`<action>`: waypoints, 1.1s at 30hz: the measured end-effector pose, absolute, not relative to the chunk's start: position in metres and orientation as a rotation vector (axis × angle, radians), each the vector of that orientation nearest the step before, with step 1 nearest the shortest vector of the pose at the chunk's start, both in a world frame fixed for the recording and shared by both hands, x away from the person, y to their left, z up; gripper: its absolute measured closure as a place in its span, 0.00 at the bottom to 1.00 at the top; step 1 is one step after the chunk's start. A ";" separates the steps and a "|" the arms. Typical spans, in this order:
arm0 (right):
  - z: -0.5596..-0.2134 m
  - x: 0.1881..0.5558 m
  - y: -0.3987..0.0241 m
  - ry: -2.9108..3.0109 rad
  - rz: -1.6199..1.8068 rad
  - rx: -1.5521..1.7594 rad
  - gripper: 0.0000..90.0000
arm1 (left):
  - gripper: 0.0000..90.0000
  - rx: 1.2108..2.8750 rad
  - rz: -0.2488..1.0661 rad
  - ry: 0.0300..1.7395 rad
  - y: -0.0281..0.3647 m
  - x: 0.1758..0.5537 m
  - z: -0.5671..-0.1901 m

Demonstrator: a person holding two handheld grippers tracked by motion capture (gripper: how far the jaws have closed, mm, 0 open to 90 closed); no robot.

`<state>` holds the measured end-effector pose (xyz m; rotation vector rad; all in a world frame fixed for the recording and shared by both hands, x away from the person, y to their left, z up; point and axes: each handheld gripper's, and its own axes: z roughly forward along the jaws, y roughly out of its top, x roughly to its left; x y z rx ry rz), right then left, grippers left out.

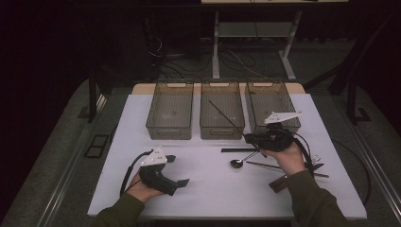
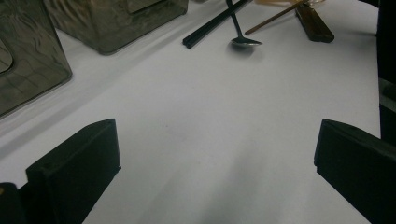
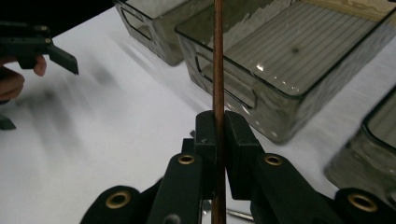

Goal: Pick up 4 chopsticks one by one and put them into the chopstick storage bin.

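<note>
My right gripper is shut on a thin brown chopstick, which slants up and left over the middle clear bin. The right gripper view has the chopstick standing upright, pinched between the pads of my right gripper, with that bin just beyond. At the front left of the white table my left gripper rests in the person's hand. In its own view the left gripper stands wide open over bare table.
Three clear bins stand in a row at the back: left, middle, right. A spoon, black chopsticks, another brown chopstick and a dark brown utensil lie by the right hand.
</note>
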<state>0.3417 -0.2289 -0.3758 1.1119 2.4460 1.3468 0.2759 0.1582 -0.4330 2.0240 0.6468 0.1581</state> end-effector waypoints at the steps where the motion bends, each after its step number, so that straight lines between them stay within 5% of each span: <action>1: -0.375 0.343 -0.226 2.444 1.343 1.114 0.93 | 0.00 2.024 0.159 0.645 0.158 0.276 -0.433; 33: -0.353 0.395 -0.126 2.382 1.362 1.167 0.93 | 0.00 2.017 0.160 0.633 0.158 0.274 -0.431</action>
